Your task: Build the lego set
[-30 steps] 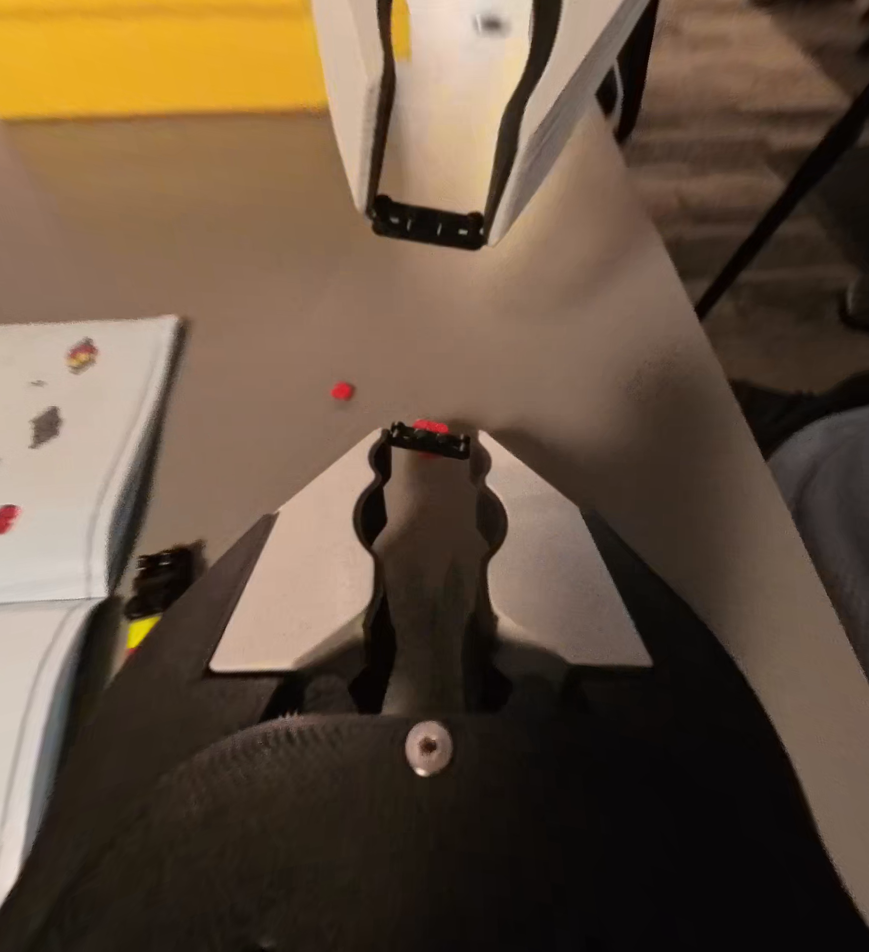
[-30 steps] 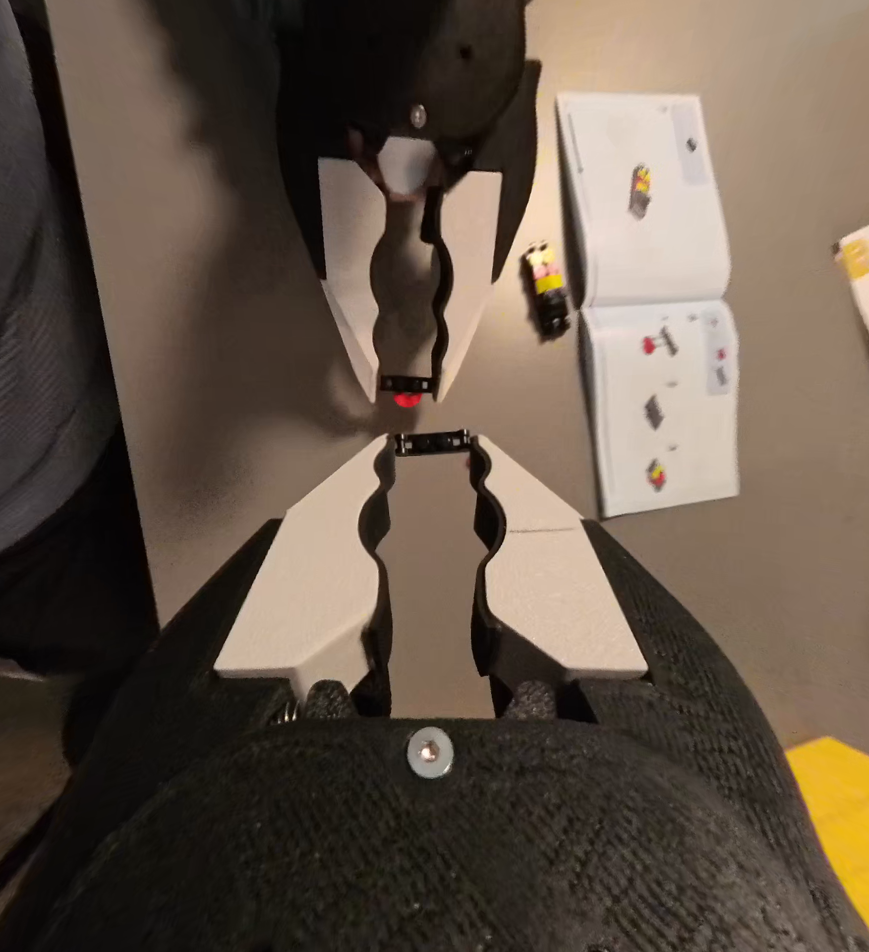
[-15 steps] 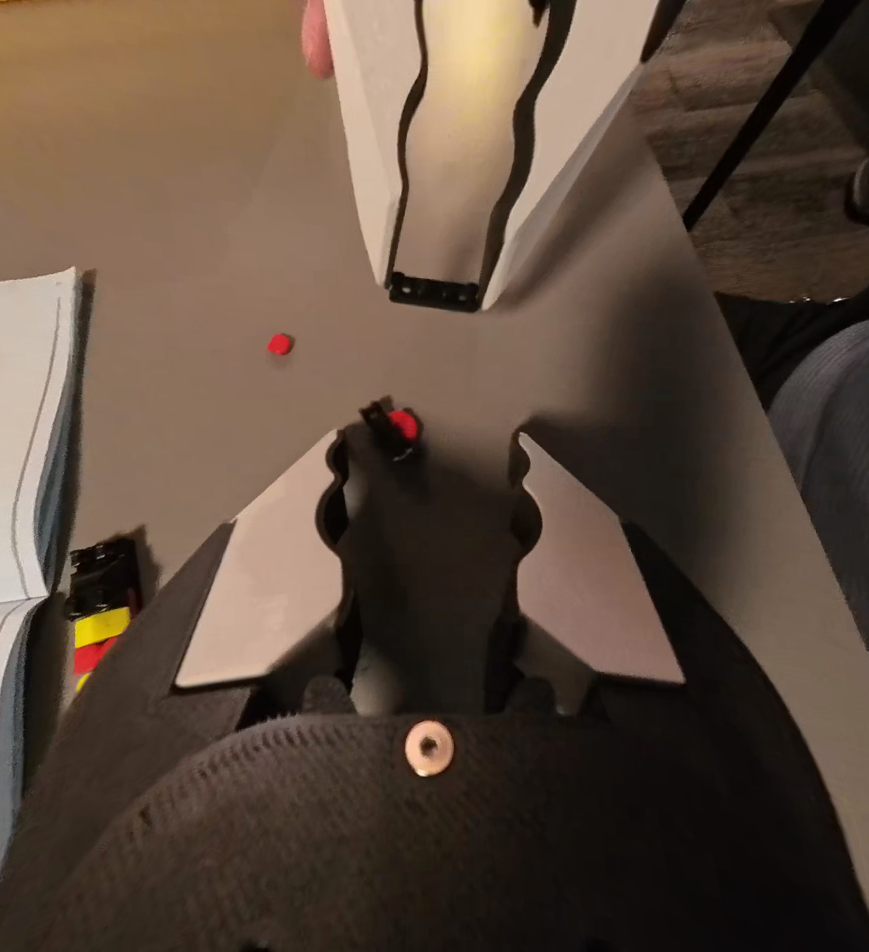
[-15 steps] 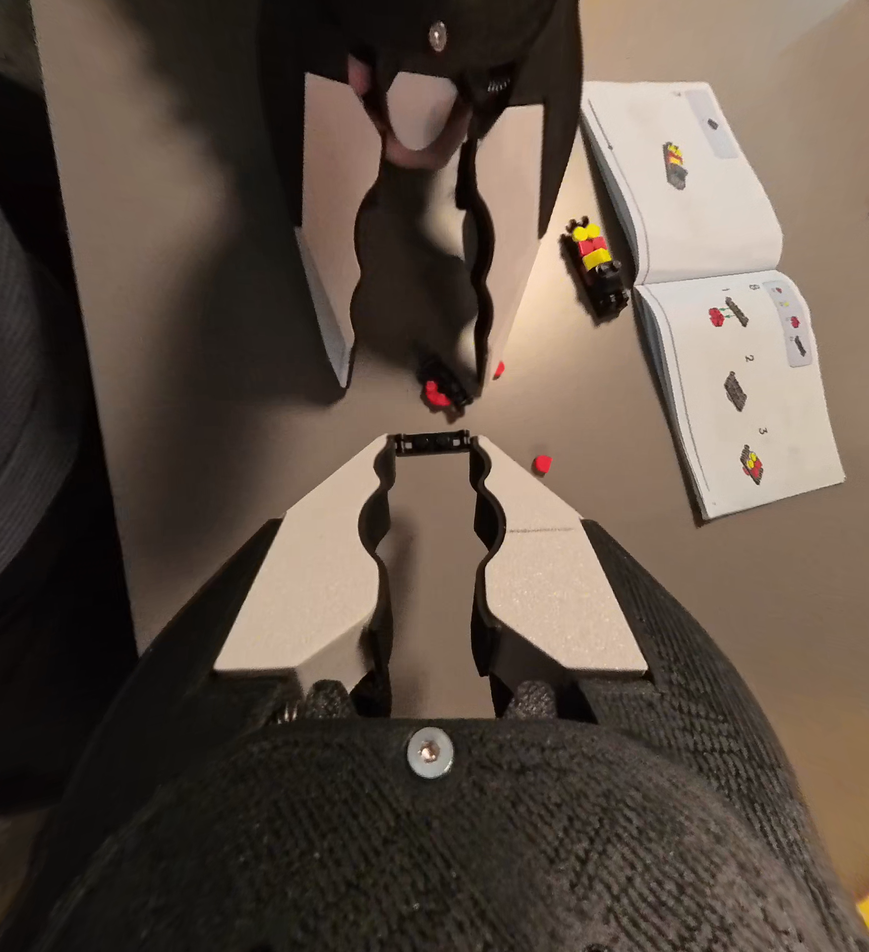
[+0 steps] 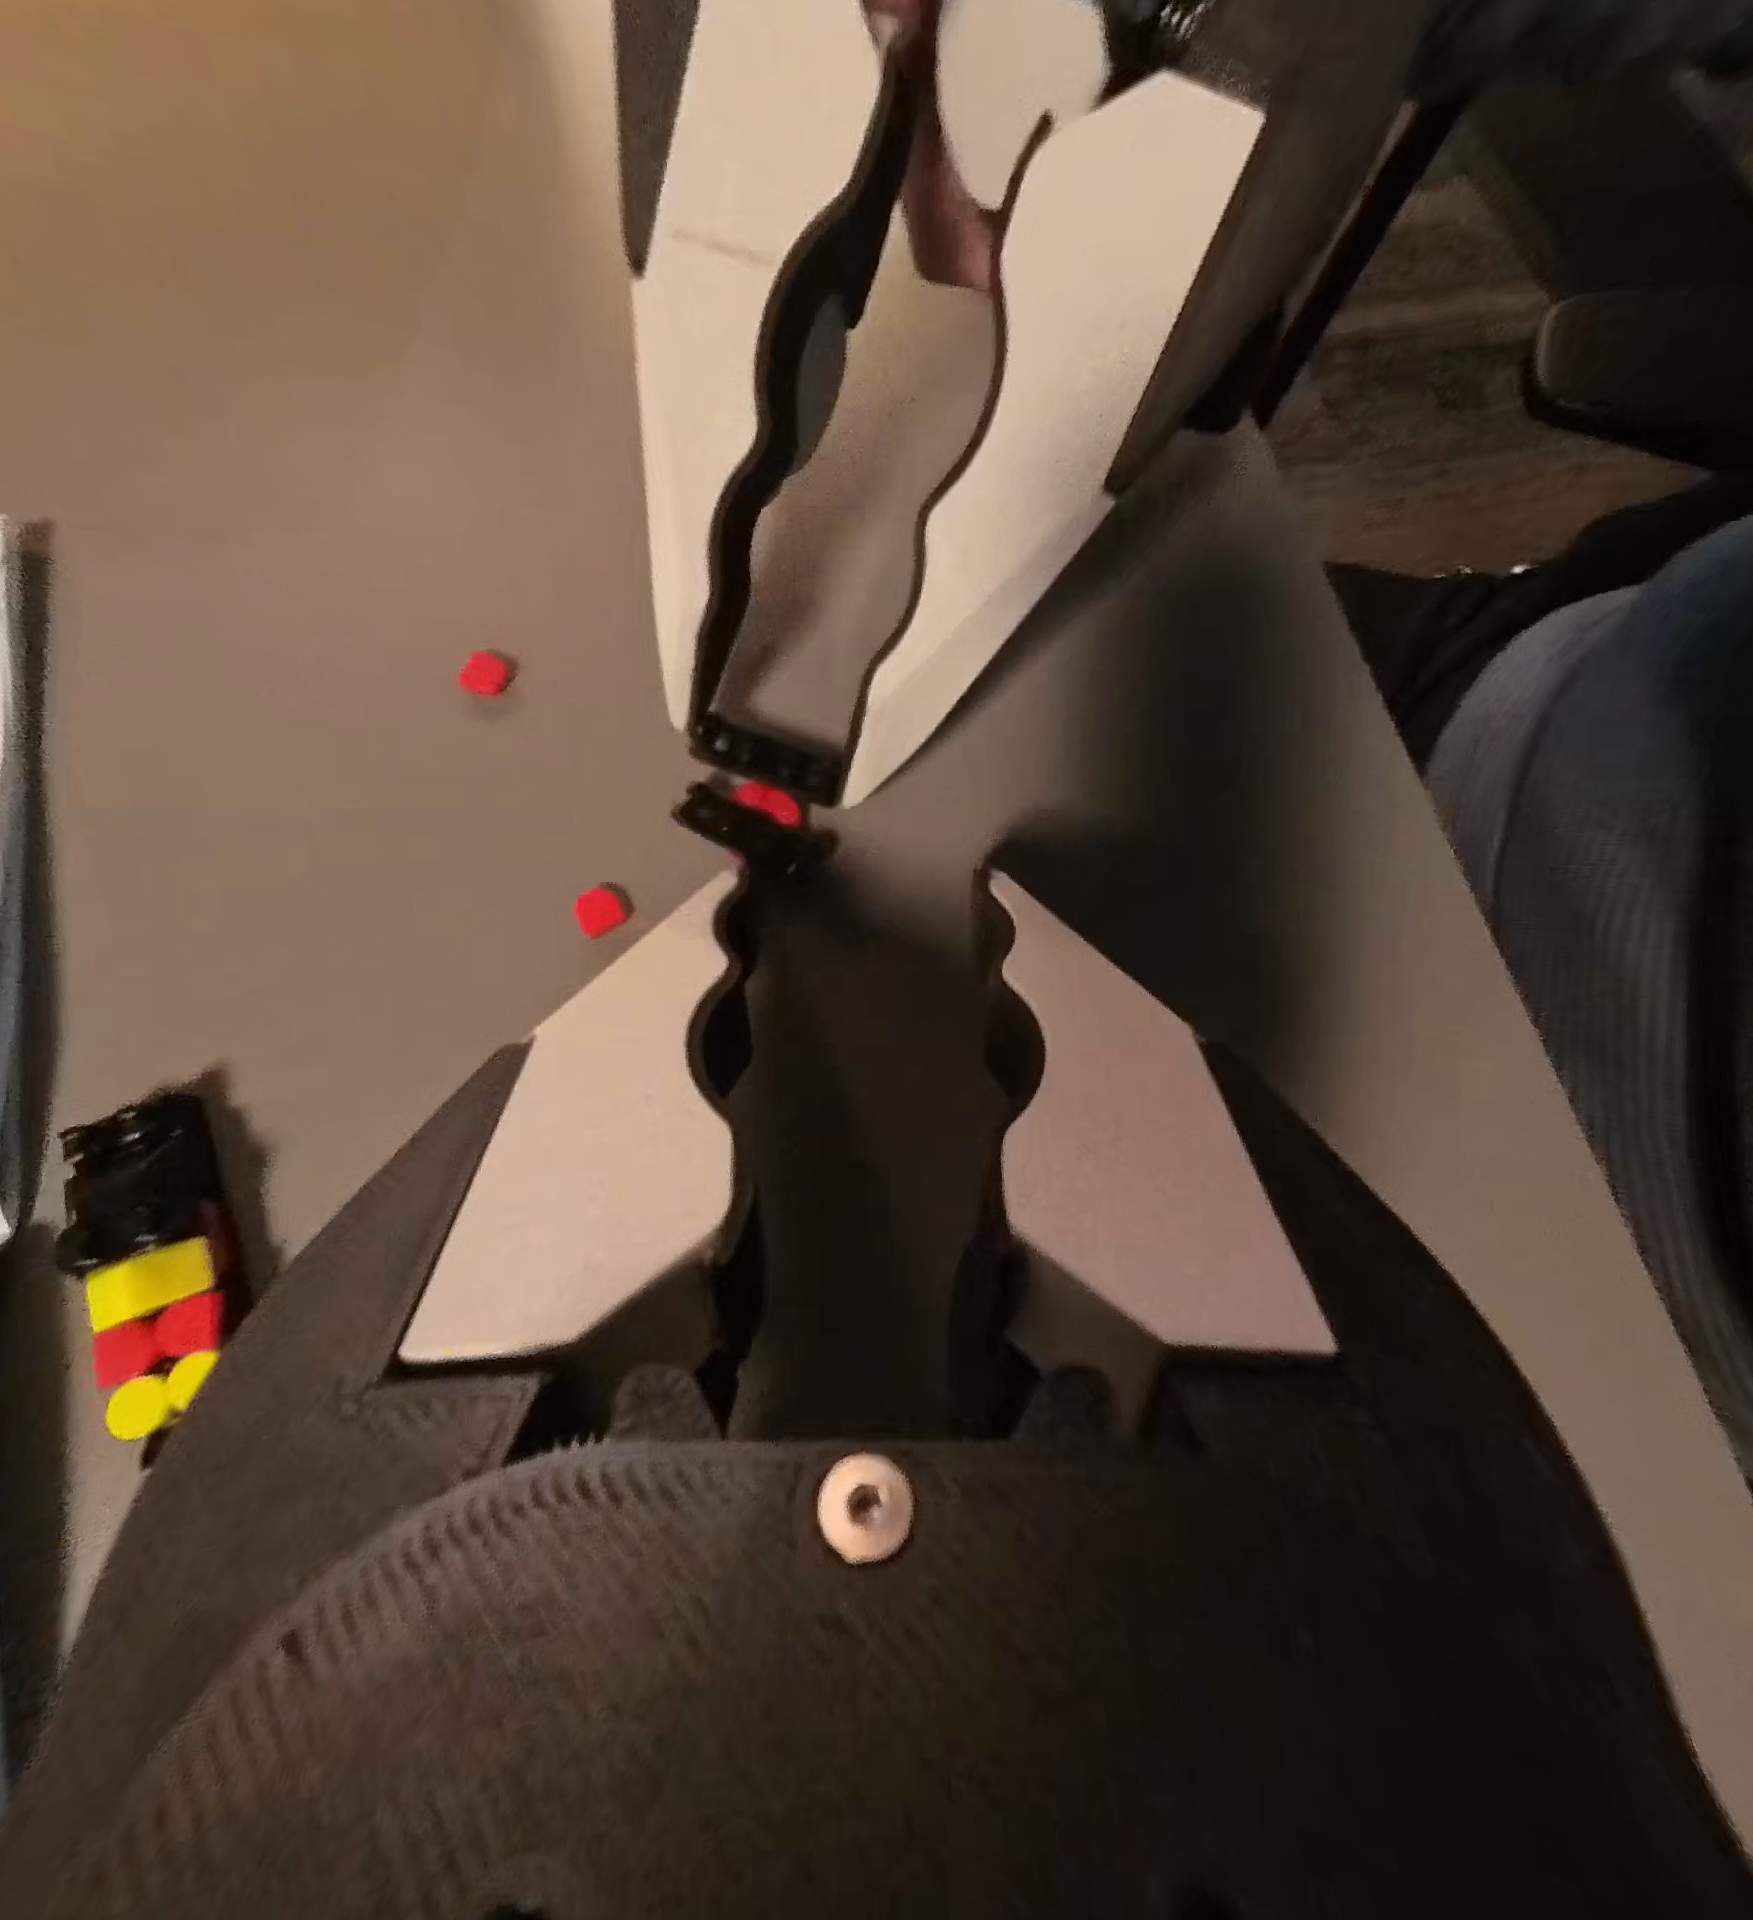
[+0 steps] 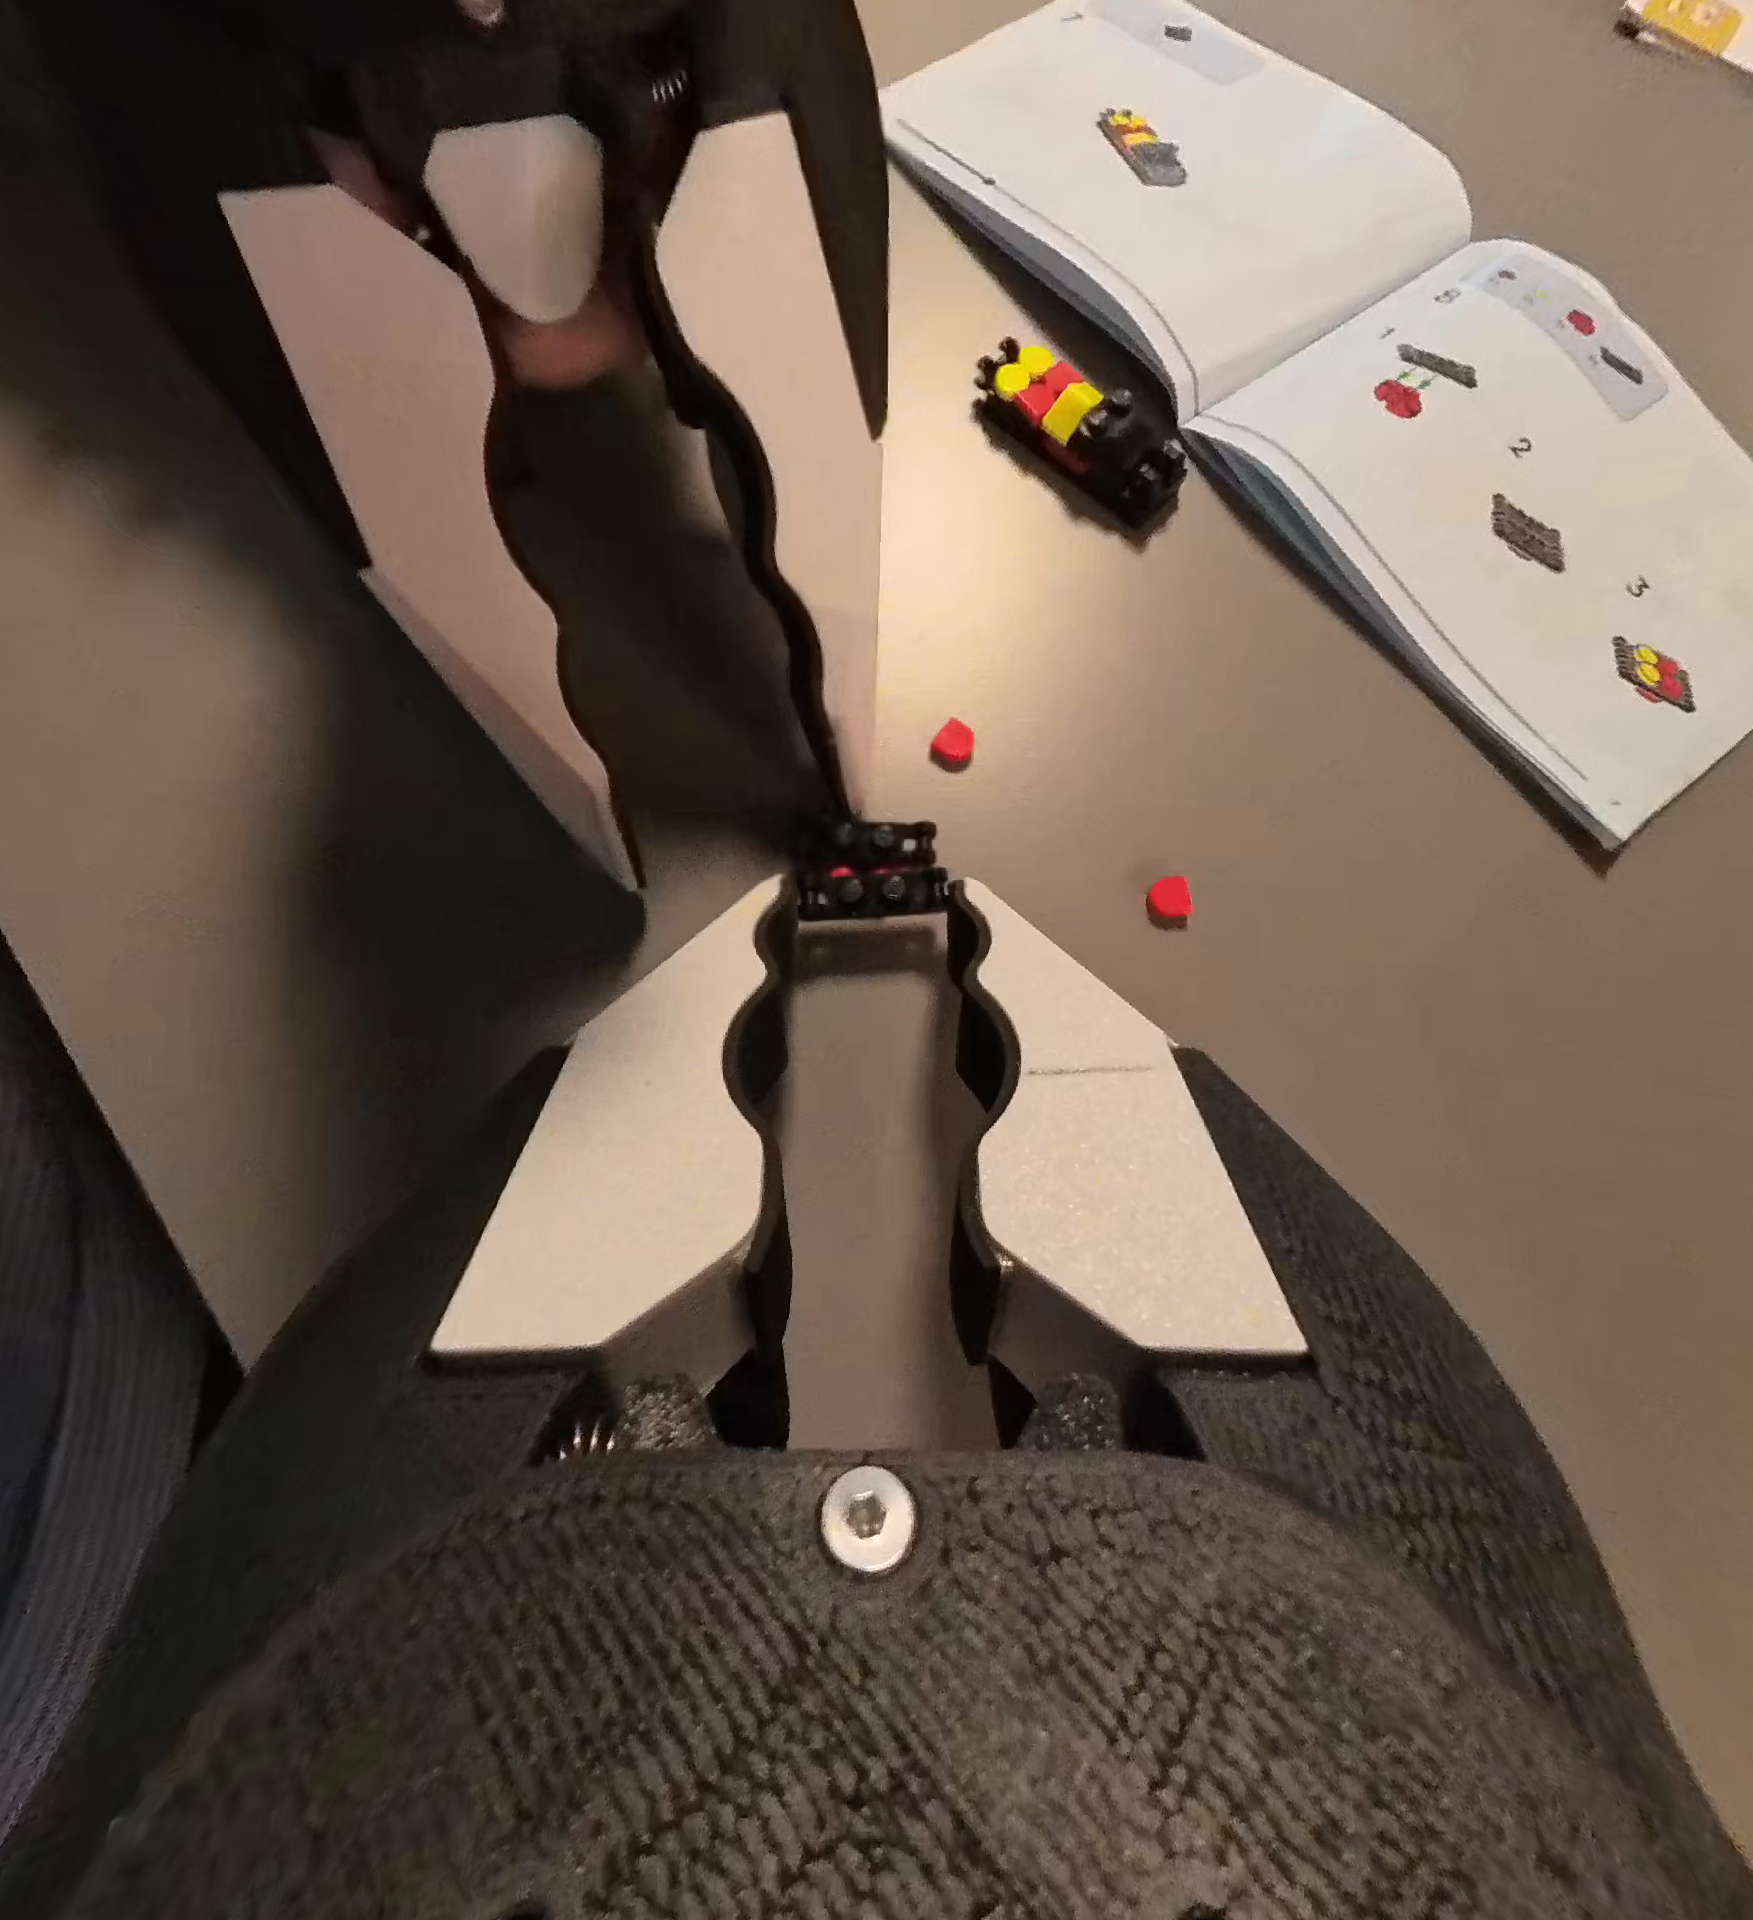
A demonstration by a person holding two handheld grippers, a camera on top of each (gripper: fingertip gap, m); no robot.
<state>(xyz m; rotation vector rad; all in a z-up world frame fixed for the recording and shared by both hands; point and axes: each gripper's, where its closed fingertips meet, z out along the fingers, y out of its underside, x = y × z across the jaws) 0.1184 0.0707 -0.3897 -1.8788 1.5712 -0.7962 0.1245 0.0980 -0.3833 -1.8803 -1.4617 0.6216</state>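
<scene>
My right gripper (image 6: 870,894) is shut on a small black plate (image 6: 872,890), held across its fingertips. It reaches in from the top of the left wrist view (image 5: 766,764). Just beyond that plate, a second black plate with a red piece on it (image 6: 867,840) lies on the tan table (image 6: 1267,1039). It also shows in the left wrist view (image 5: 747,816), touching or almost touching the held plate. My left gripper (image 5: 864,883) is open and empty, with its left fingertip right at the lying plate. It shows from above in the right wrist view (image 6: 737,842).
Two loose red pieces (image 5: 485,675) (image 5: 602,911) lie left of the grippers. A black, yellow and red partial build (image 6: 1074,416) sits beside an open instruction booklet (image 6: 1474,416). The table edge and a person's leg (image 5: 1630,935) are close on the right.
My left gripper opened and let go of the black plate with the red piece, which now lies on the table. My right gripper brought its black plate down against it.
</scene>
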